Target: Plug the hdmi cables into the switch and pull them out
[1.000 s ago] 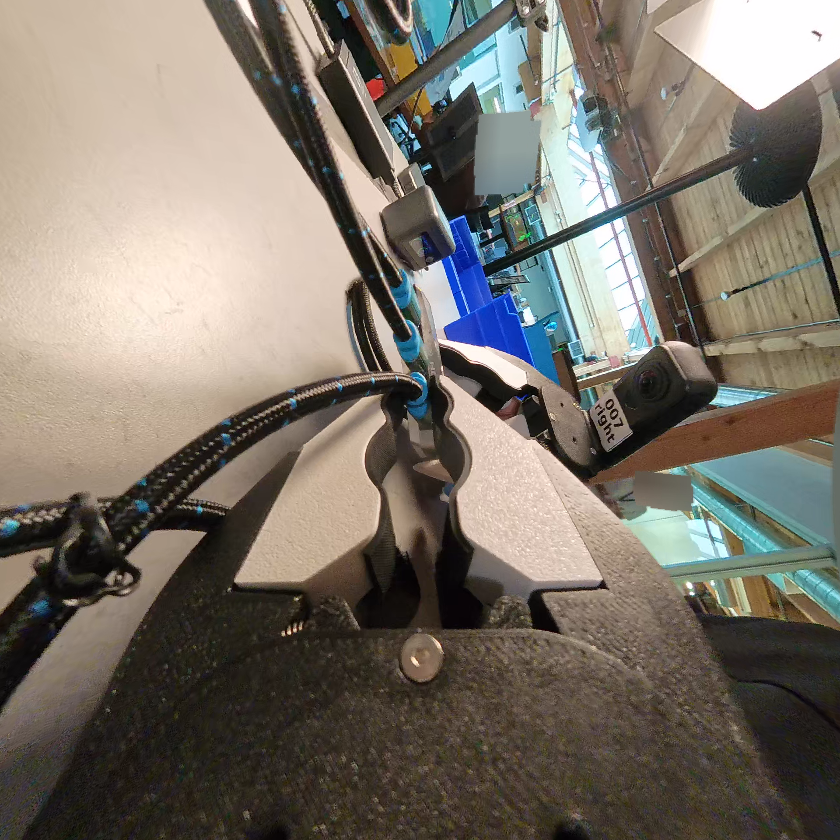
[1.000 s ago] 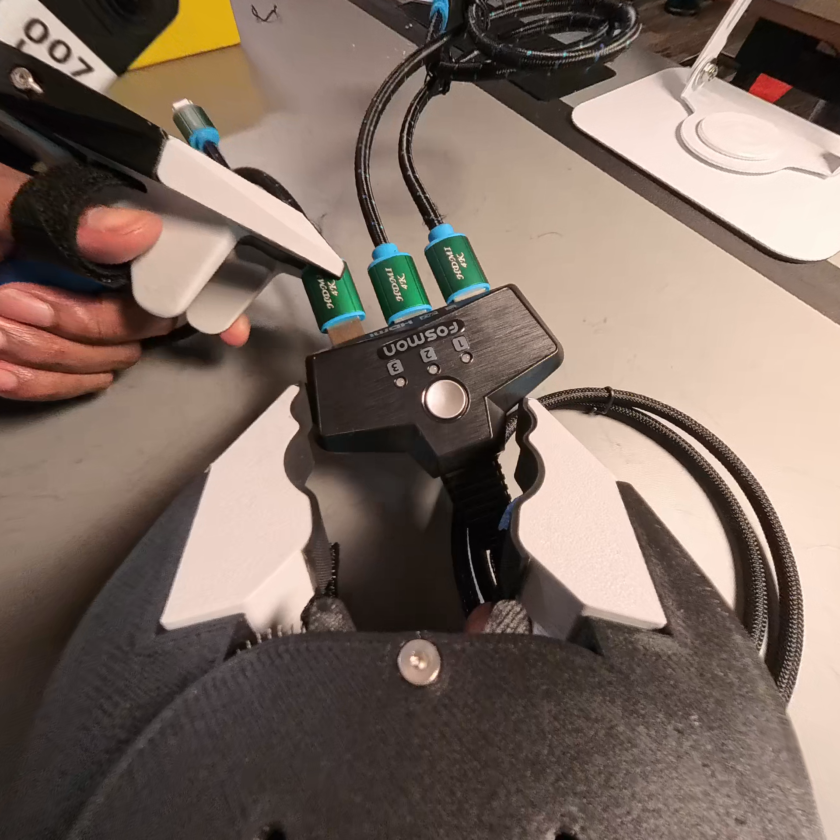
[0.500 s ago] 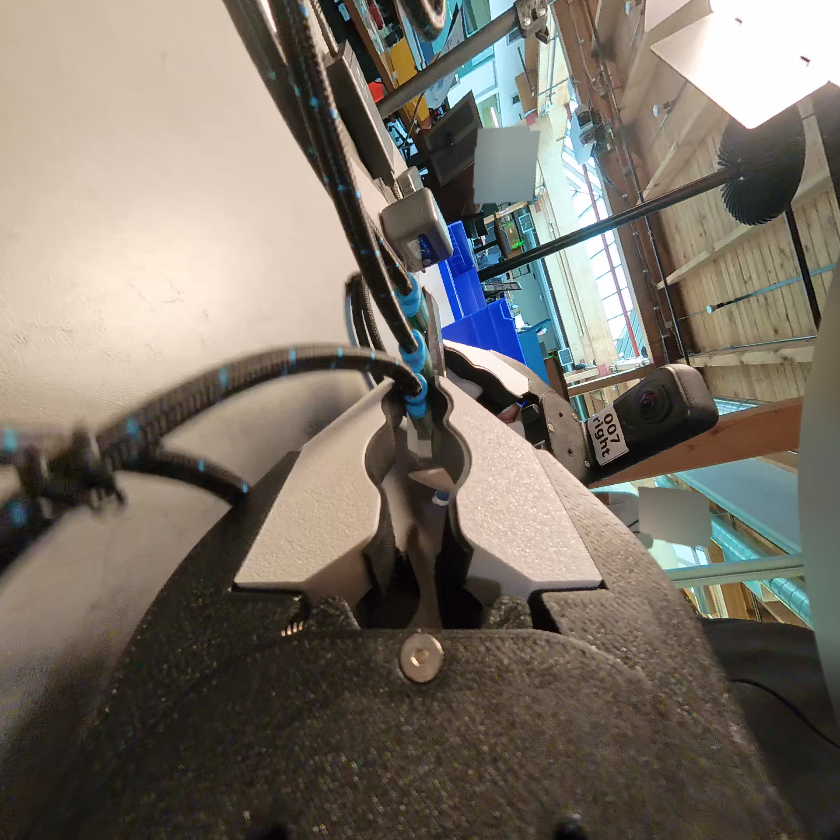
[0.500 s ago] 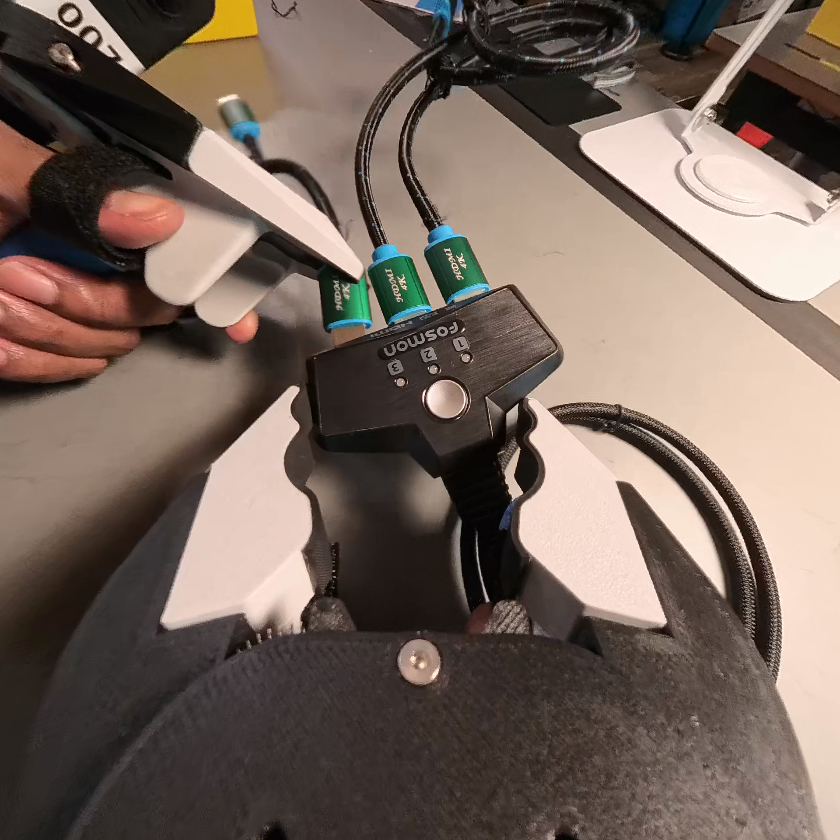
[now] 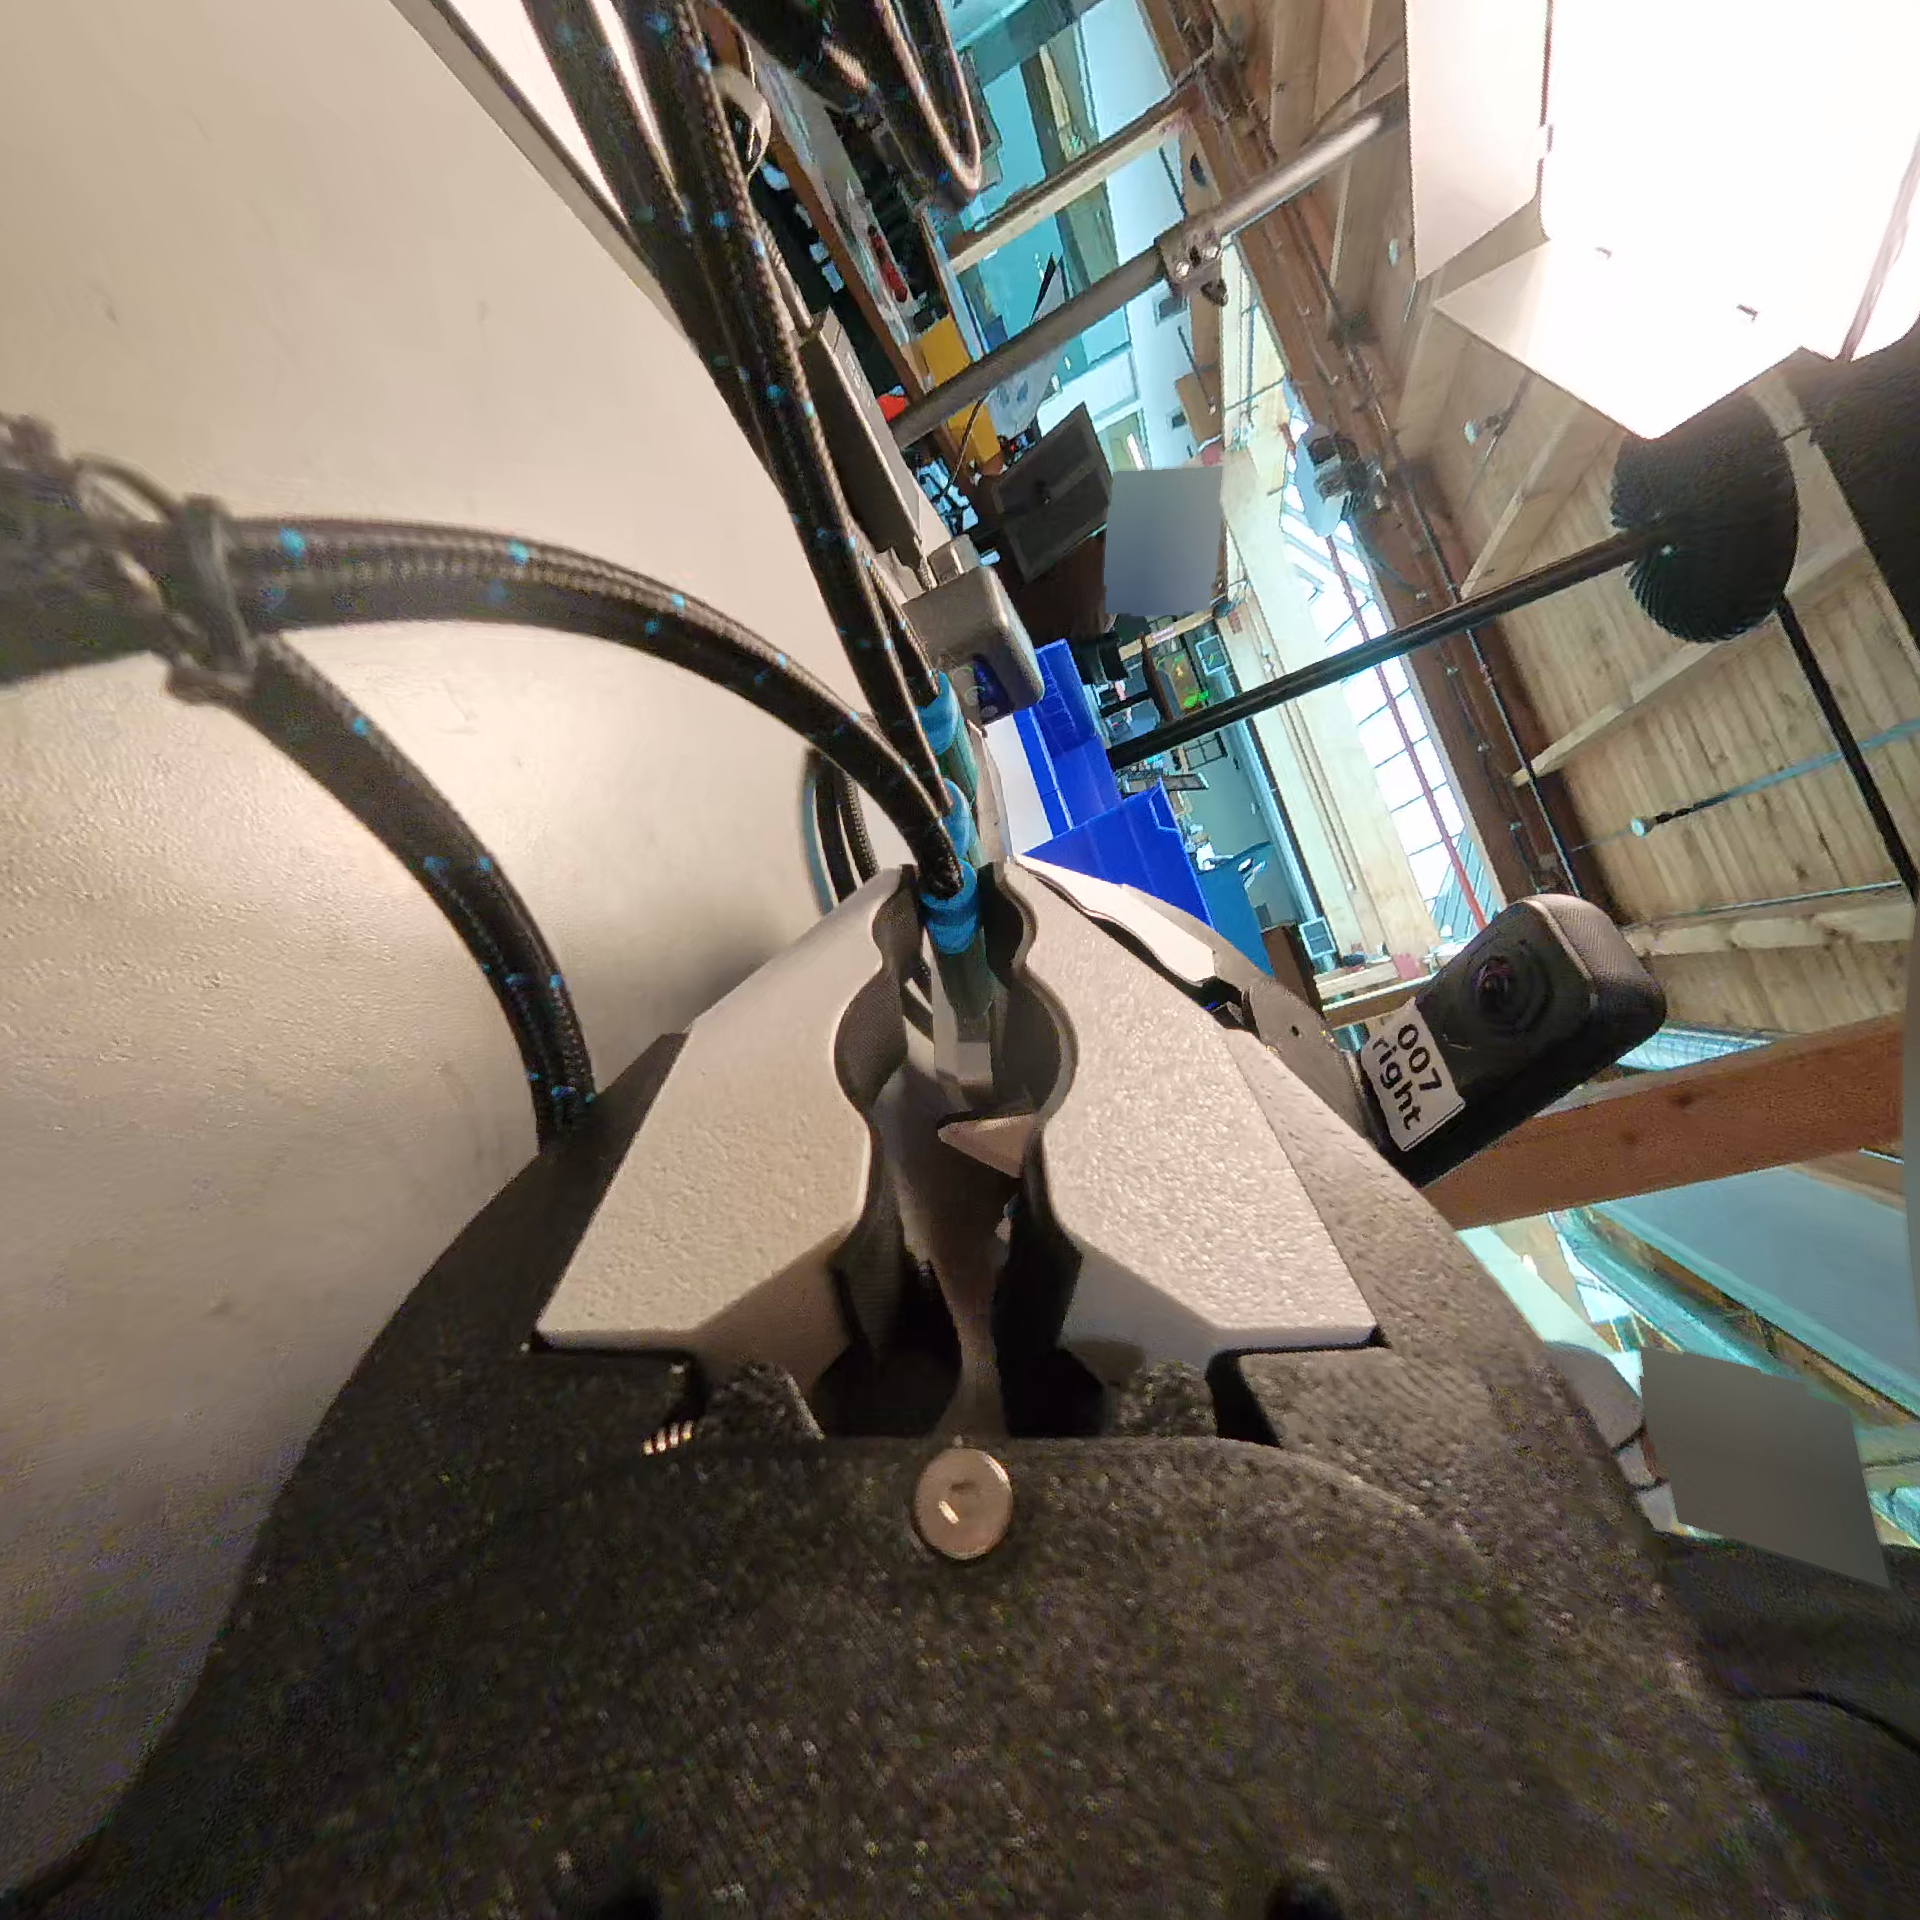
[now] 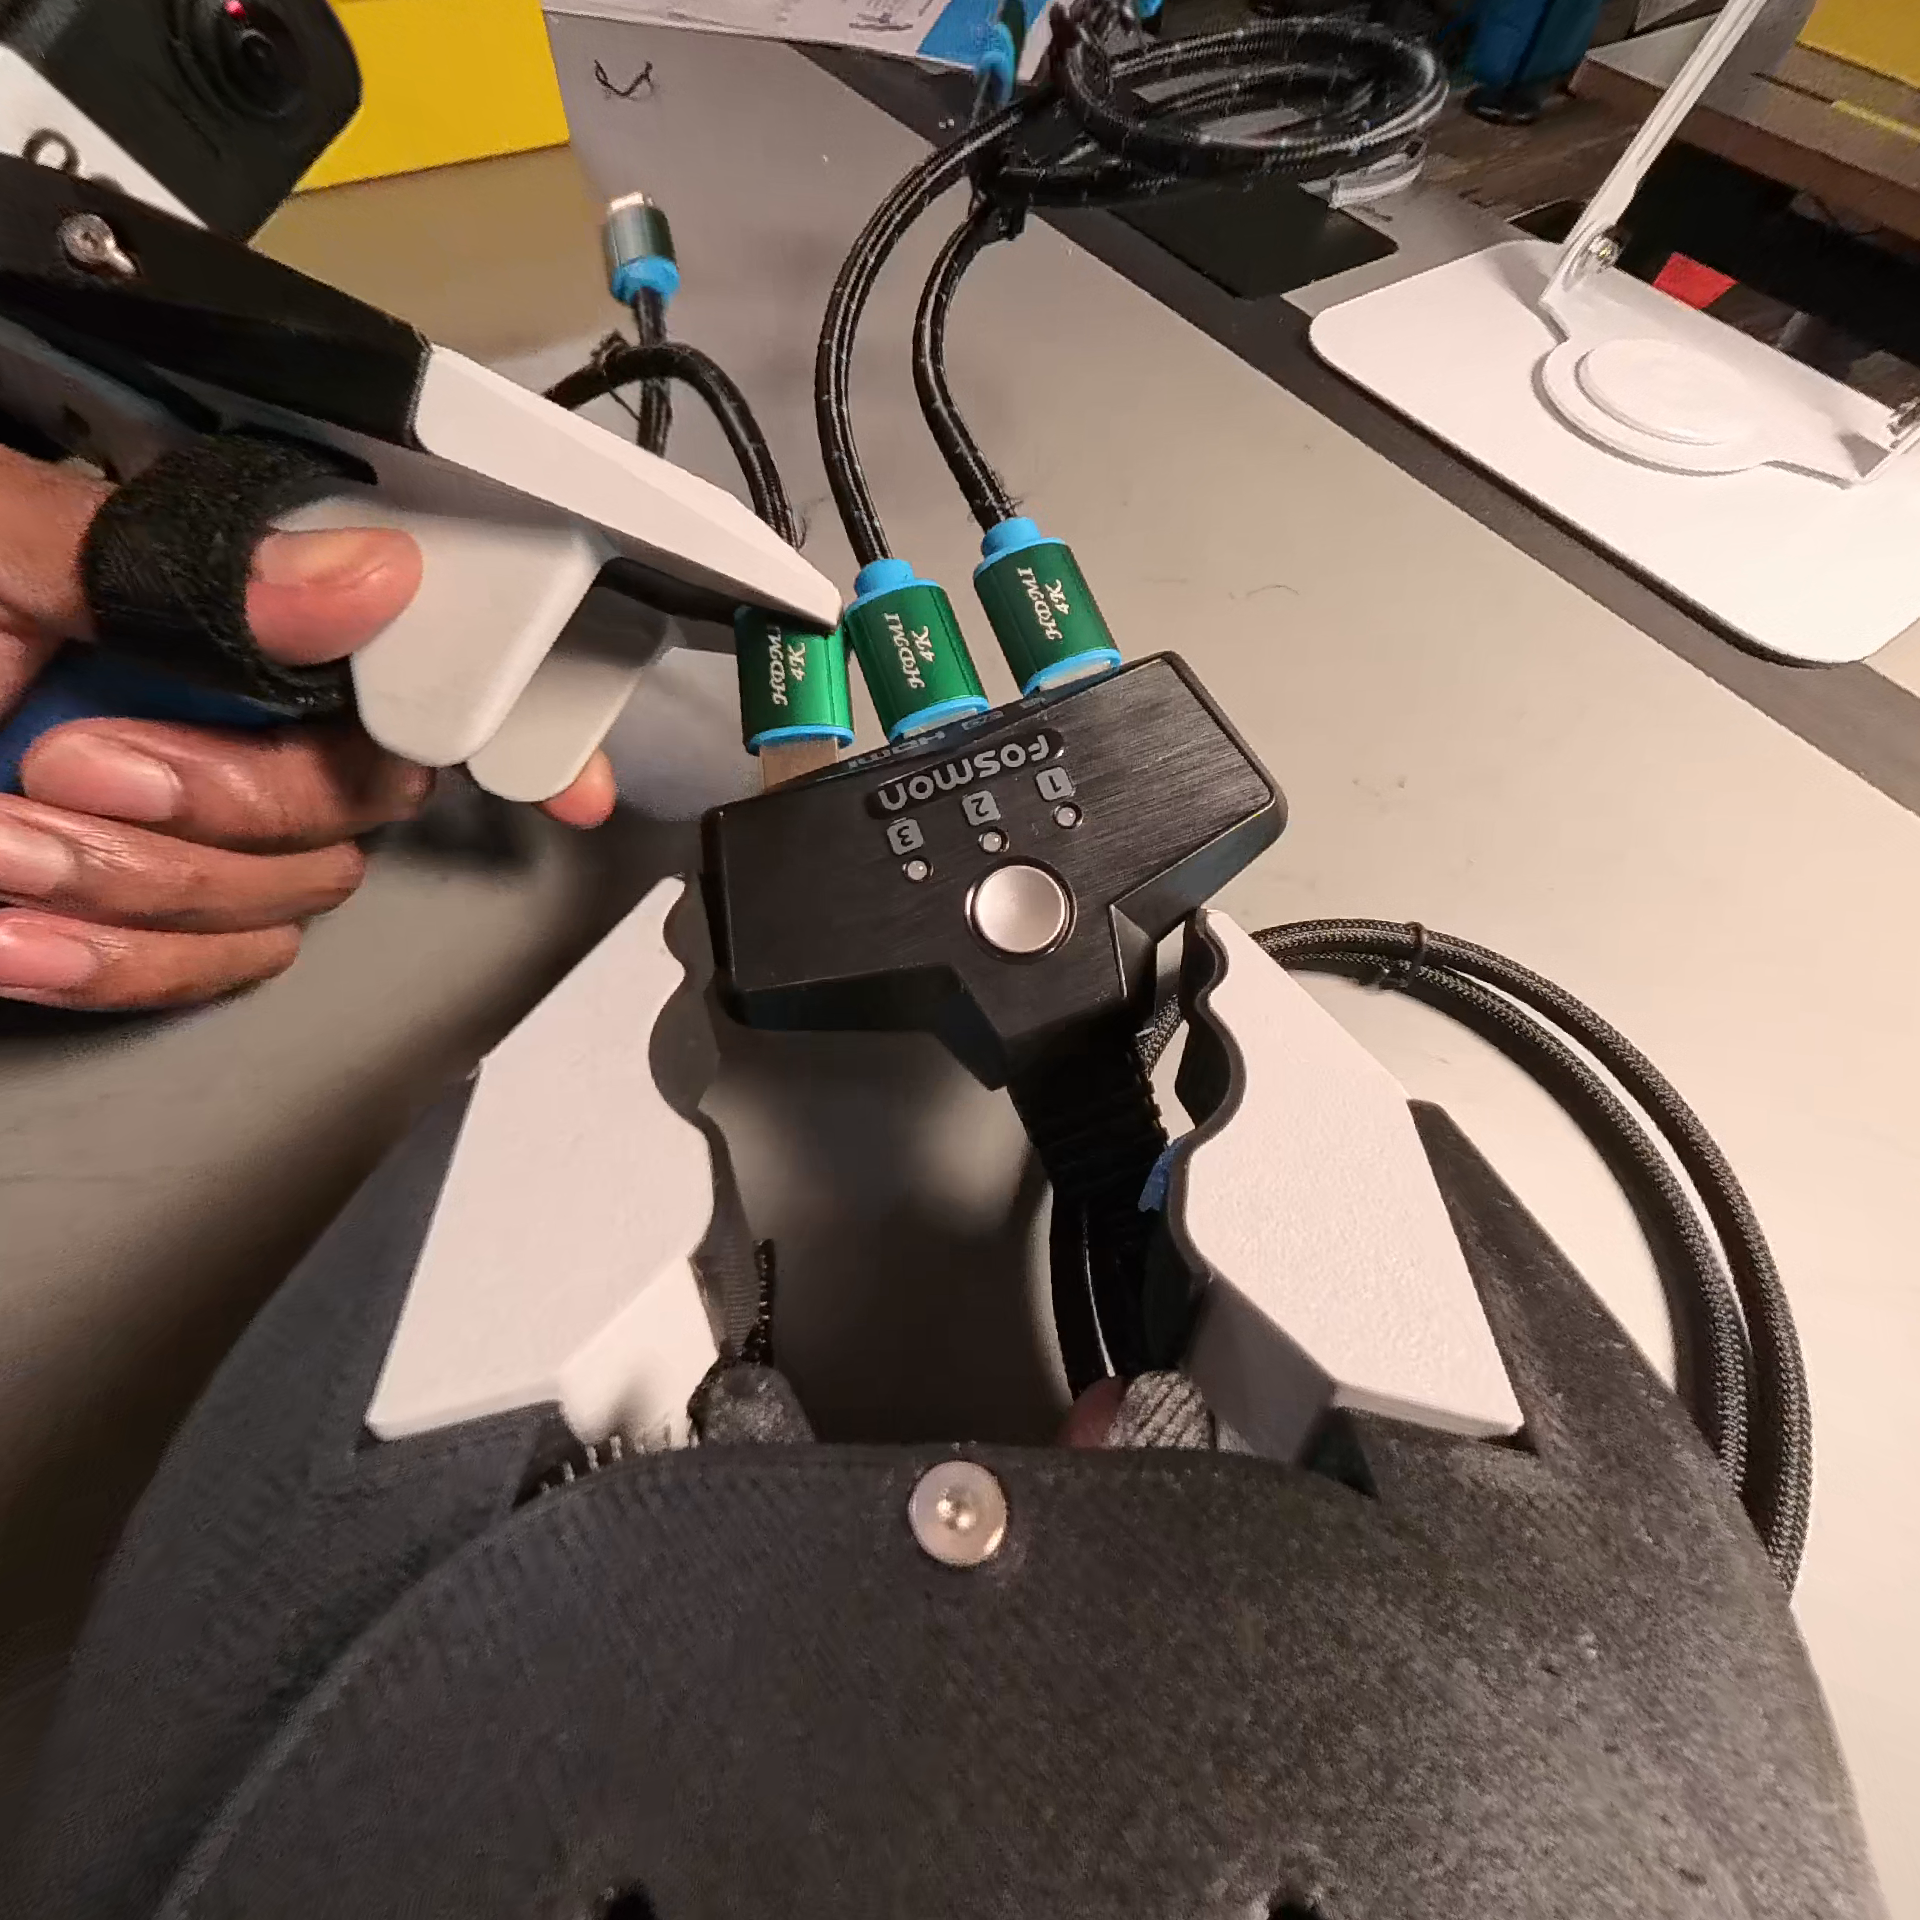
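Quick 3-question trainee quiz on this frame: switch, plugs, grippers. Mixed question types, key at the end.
1. True or false: all three green plugs are fully seated in the black switch.
2. The left gripper is shut on which plug? A) leftmost plug B) middle plug C) rightmost plug
3. Fill in: the right gripper steadies the ___.

Key: 1 false, the leftmost shows bare metal; 2 A; 3 switch.

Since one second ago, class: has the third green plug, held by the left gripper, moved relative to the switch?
Yes. The third green plug has swung upright, parallel to its neighbours; against the switch, its metal tip still shows.
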